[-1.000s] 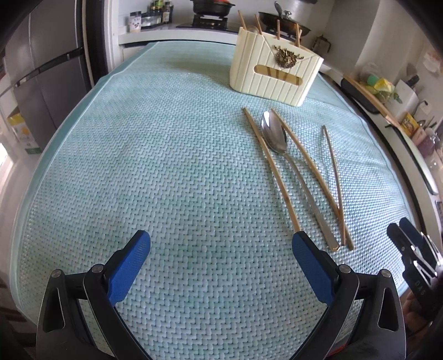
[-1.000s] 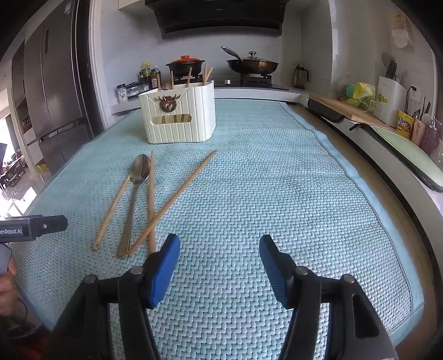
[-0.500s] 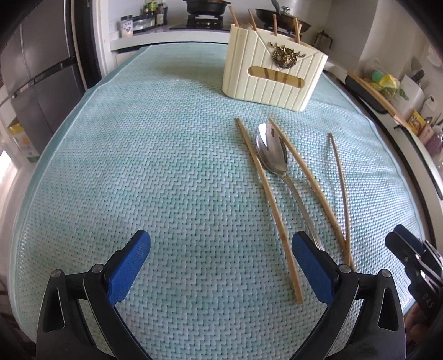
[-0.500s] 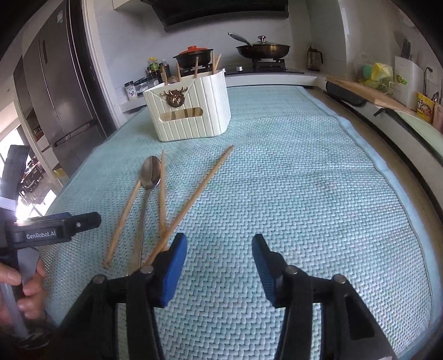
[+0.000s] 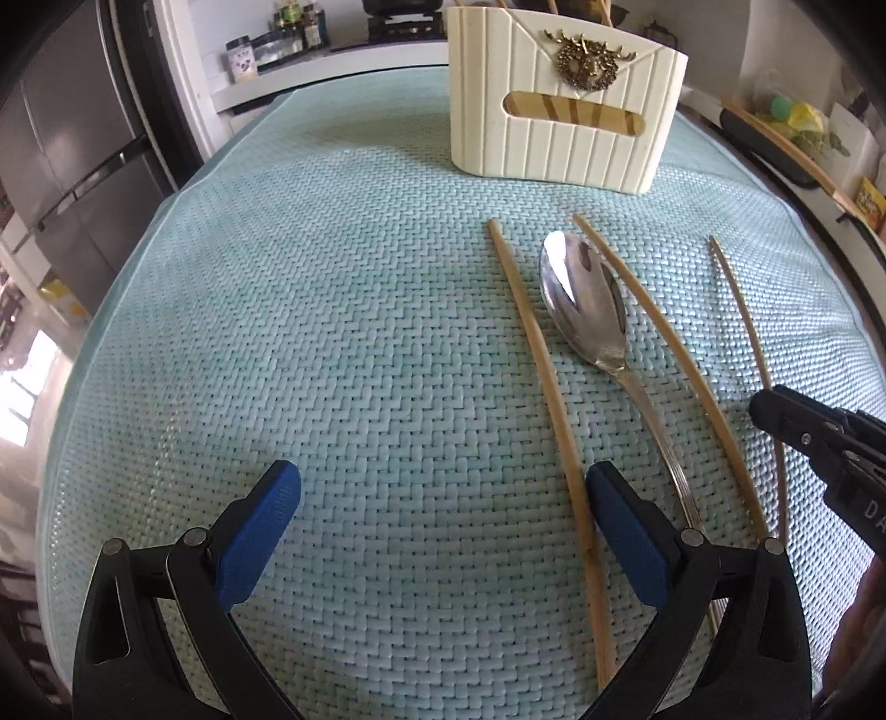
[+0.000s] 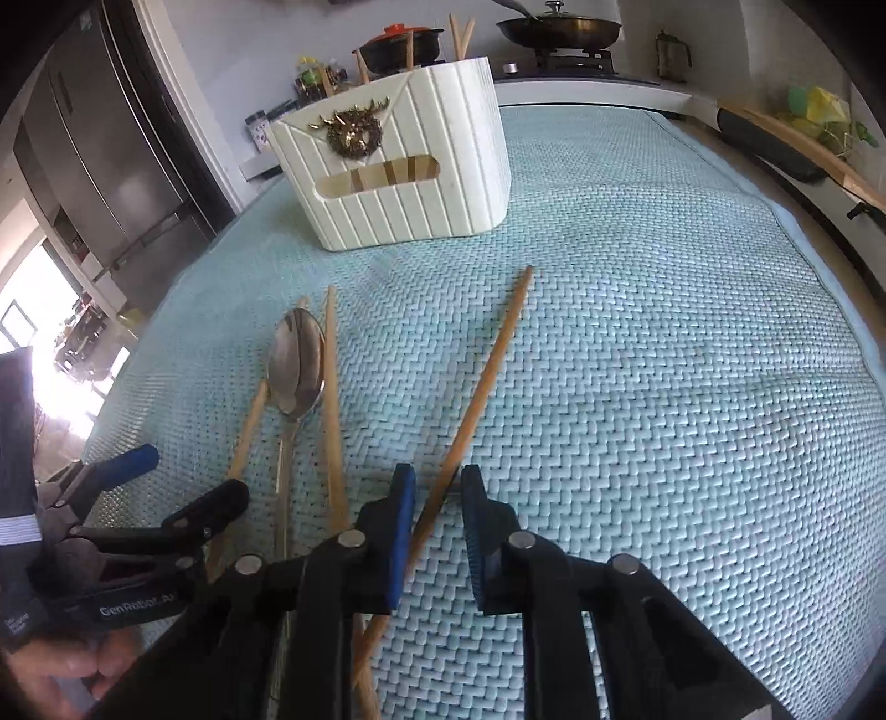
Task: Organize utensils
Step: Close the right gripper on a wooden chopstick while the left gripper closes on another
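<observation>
A cream ribbed utensil holder (image 5: 559, 105) with a brass stag emblem is set at the far end of a pale teal woven mat (image 5: 332, 332), and wooden chopsticks are seen standing inside it through the slot in its front wall. In front of the holder, four items are laid loose on the mat: a steel spoon (image 5: 587, 310) with its bowl pointing towards the holder, and three wooden chopsticks. One chopstick (image 5: 548, 382) is laid just to the left of the spoon, a second chopstick (image 5: 664, 354) just to its right, close against the bowl, and a third chopstick (image 6: 487, 376) is angled further right of the spoon, its far tip pointing towards the holder.

The left gripper (image 5: 443, 498) is held low over the mat in front of the holder, its blue-padded jaws spread wide with nothing between them; the near end of the left-hand chopstick runs just inside its right finger. The right gripper (image 6: 437, 498) is placed over the near part of the angled chopstick, which passes between the two blue pads. The jaws are drawn narrow around it, but a gap is seen on each side and a firm grip cannot be confirmed.

Behind the holder, a stove with a red-lidded pot (image 6: 398, 39) and a frying pan (image 6: 559, 25) is visible.
</observation>
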`<control>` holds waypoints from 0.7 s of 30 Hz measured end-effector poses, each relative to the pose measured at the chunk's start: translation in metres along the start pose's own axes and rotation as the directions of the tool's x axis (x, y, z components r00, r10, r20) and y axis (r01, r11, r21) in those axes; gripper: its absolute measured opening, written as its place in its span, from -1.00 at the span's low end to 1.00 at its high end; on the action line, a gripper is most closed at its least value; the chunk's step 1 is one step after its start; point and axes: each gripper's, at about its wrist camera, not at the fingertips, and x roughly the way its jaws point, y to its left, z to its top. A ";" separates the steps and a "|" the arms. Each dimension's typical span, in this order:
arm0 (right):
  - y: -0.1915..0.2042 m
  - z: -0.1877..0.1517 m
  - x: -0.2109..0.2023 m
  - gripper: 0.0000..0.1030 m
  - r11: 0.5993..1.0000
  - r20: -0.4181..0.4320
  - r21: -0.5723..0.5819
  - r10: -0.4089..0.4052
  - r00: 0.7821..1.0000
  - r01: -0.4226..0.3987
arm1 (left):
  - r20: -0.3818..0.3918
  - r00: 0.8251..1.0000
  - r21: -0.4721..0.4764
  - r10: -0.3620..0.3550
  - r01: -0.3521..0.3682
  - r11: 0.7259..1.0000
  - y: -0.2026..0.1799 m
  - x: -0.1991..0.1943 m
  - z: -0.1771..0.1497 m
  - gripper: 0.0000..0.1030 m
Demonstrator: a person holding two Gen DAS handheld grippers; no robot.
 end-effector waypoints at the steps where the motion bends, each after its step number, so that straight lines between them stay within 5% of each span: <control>1: -0.003 -0.001 -0.002 -0.71 1.000 0.002 0.015 -0.003 1.000 0.003 | -0.001 1.000 -0.009 0.004 -0.004 1.000 0.004 -0.001 -0.001 0.99; 8: -0.026 -0.019 -0.017 -0.71 0.994 -0.009 0.063 -0.093 0.996 0.093 | -0.014 1.000 -0.028 -0.013 0.013 1.000 0.015 0.004 0.003 0.98; 13: -0.032 -0.018 -0.020 -0.31 0.993 -0.005 0.043 -0.111 0.994 0.111 | -0.020 0.999 0.004 -0.028 0.029 1.000 0.014 0.009 0.013 0.98; 21: -0.033 0.006 -0.005 -0.29 0.986 -0.051 -0.034 -0.164 0.985 0.163 | -0.050 0.997 0.052 -0.058 0.060 0.997 0.019 0.029 0.044 0.99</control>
